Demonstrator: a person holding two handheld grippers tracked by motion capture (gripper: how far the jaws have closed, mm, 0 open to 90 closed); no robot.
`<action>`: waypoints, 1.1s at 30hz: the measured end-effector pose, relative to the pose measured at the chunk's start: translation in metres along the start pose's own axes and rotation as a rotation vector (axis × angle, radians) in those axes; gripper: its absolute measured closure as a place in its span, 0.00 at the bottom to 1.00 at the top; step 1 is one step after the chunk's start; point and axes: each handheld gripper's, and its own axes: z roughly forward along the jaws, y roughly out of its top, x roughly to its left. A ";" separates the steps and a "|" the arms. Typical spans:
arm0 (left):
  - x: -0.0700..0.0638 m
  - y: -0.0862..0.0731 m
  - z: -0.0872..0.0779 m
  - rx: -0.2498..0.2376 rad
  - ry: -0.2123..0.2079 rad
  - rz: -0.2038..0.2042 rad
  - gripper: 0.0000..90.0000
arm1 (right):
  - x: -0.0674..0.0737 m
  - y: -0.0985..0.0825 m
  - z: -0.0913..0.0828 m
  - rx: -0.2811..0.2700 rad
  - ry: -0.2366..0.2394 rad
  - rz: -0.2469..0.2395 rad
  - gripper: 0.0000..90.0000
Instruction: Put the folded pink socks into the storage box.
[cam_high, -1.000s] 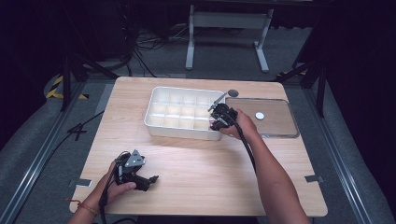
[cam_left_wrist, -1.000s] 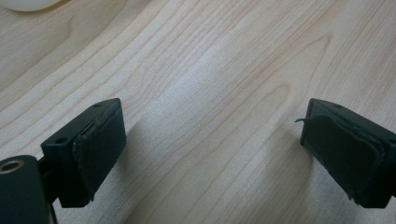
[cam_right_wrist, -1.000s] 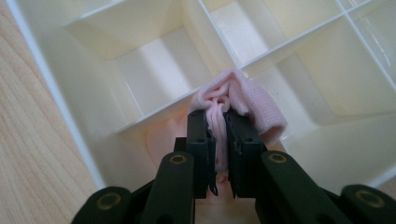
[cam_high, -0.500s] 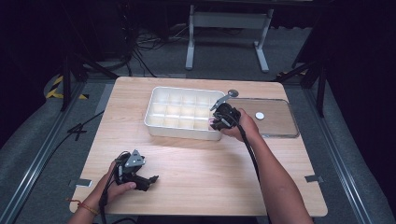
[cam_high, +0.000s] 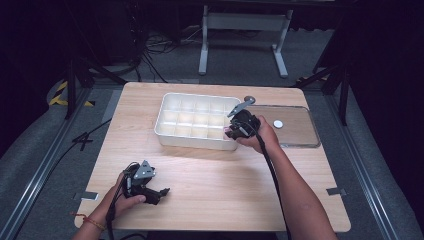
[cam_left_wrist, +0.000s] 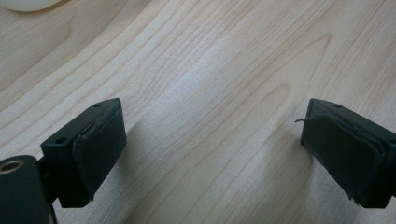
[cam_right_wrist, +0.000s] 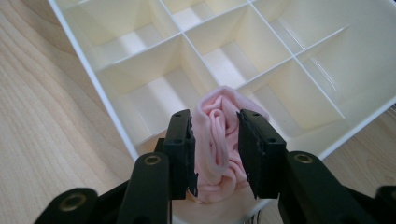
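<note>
Over the tray's (cam_right_wrist: 84, 42) corner cell, the right hand-held gripper (cam_right_wrist: 215, 154) is opening, loosening around a soft, light, folded pink cloth (cam_right_wrist: 219, 140), best pinched mid-bundle.

Bright overhead light on the table (cam_high: 210, 200), surroundings far and to both sides dark; soft shadows under the tray (cam_high: 195, 142) and forearms, mild glare on tray dividers, near jaws slightly blurred.

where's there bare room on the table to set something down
Bare wood runs along the near edge of the table, between the left tongs and the right forearm, and left of the white divided tray. It is crowded at the tray's right end, where the right tongs sit around a pink cloth, beside the clear lid.
</note>
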 end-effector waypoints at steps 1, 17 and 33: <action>0.000 0.000 0.000 -0.003 0.000 -0.003 0.08 | 0.001 0.000 -0.001 -0.003 0.001 -0.002 0.72; 0.000 0.000 0.000 -0.001 -0.003 -0.002 0.08 | 0.010 -0.006 -0.026 -0.058 0.016 -0.002 0.65; 0.000 0.000 0.000 -0.001 -0.003 -0.003 0.08 | 0.016 -0.021 -0.052 -0.050 0.004 -0.048 0.58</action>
